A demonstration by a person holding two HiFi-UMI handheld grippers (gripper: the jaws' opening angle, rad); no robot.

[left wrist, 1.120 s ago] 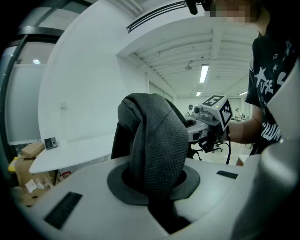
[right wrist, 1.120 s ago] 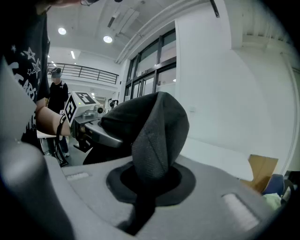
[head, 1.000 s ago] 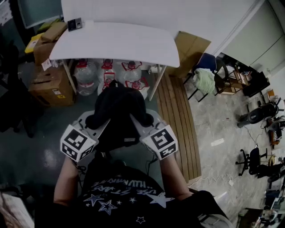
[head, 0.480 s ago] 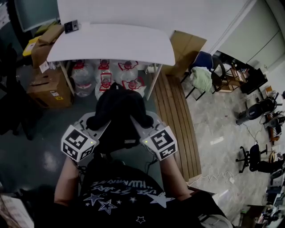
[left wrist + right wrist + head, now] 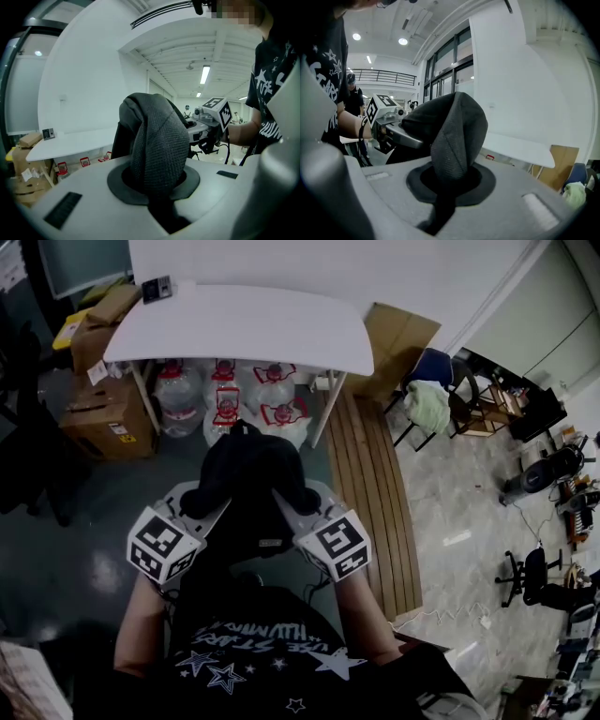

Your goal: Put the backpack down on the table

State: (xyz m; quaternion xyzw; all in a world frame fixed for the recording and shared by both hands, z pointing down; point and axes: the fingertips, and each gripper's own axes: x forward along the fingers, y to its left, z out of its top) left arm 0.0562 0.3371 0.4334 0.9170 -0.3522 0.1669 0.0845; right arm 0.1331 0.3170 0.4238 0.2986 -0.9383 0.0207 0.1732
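Water jugs (image 5: 225, 407) crowd under table (image 5: 244, 329)

The person's shirt (image 5: 253, 652) hides the near end of the backpack (image 5: 248, 465); the dark device (image 5: 157, 289) far left on the table (image 5: 272, 329) is unidentifiable.

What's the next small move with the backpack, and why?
Probably carry the black backpack forward over the white table, with both jaws shut. It hangs short of the table's near edge, with the left hand-held gripper and right hand-held gripper each shut on a shoulder strap.
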